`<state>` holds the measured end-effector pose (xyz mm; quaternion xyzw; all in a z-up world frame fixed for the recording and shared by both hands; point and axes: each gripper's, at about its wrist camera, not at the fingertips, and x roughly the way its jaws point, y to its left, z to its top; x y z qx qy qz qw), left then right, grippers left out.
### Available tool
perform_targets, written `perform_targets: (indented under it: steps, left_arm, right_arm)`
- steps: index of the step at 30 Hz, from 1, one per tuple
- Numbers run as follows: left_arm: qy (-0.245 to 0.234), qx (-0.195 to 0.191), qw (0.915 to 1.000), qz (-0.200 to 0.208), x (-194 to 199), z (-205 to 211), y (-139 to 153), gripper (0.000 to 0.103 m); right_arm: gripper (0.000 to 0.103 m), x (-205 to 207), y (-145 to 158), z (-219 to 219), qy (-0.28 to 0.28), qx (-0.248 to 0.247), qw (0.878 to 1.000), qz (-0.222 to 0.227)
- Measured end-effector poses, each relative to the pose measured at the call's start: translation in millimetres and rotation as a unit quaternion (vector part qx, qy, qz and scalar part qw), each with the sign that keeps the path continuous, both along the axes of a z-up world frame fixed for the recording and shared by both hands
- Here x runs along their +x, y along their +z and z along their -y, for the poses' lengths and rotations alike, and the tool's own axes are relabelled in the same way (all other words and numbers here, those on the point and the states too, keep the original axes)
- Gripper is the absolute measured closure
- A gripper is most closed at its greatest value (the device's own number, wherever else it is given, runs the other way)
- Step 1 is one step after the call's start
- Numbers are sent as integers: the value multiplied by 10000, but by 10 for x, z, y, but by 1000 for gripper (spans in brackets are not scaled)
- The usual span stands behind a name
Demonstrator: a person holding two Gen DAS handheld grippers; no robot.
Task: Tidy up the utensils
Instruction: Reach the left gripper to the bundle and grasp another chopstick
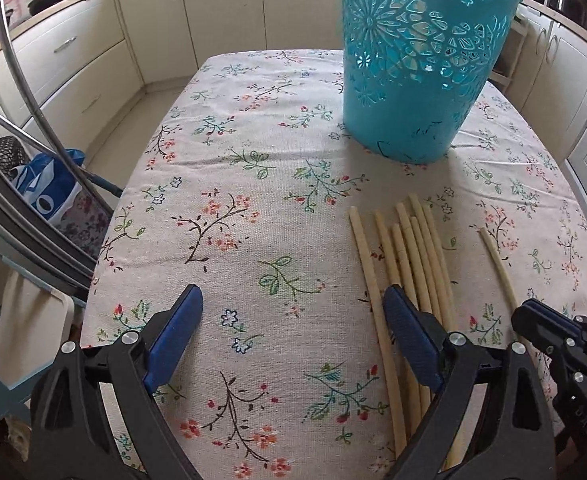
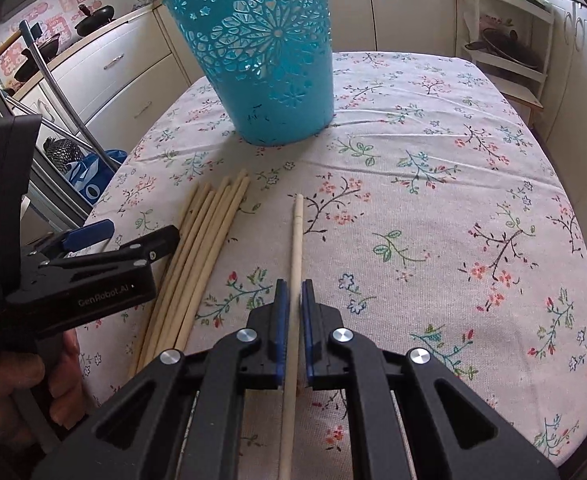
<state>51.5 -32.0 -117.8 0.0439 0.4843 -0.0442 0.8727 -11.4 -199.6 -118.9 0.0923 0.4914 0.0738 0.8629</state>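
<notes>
One pale wooden chopstick (image 2: 296, 248) sat pinched near its end in the right gripper (image 2: 292, 300); lifted, it could pivot and slip. The left gripper (image 1: 293, 320) stood open, empty.

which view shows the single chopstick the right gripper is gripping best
The right wrist view: the single chopstick runs centred between the shut right gripper, its tip visible. The left wrist view shows it only at the right edge, its lower end hidden behind the right gripper.
</notes>
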Motion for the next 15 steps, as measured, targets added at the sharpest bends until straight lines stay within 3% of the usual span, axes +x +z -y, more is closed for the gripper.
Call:
perform_targets:
  steps: [5, 8, 10, 12, 15]
  left_arm:
    - [-106, 53, 9999, -14, 50, 54, 3, 17]
    - [-358, 25, 9993, 65, 74, 145, 34, 35]
    - [-495, -25, 9987, 70, 85, 187, 60, 57]
    - [-634, -153, 9979, 48, 96, 207, 83, 68]
    - [-671, -169, 9976, 11, 91, 216, 85, 68]
  right_arm:
    - [94, 78, -8, -77, 117, -258, 9996, 94]
    - [95, 130, -17, -113, 186, -425, 9989, 108]
    - [97, 139, -17, -77, 163, -369, 9992, 52]
    - [97, 137, -10, -21, 106, -289, 9995, 4]
    - [97, 125, -15, 21, 86, -210, 9997, -51]
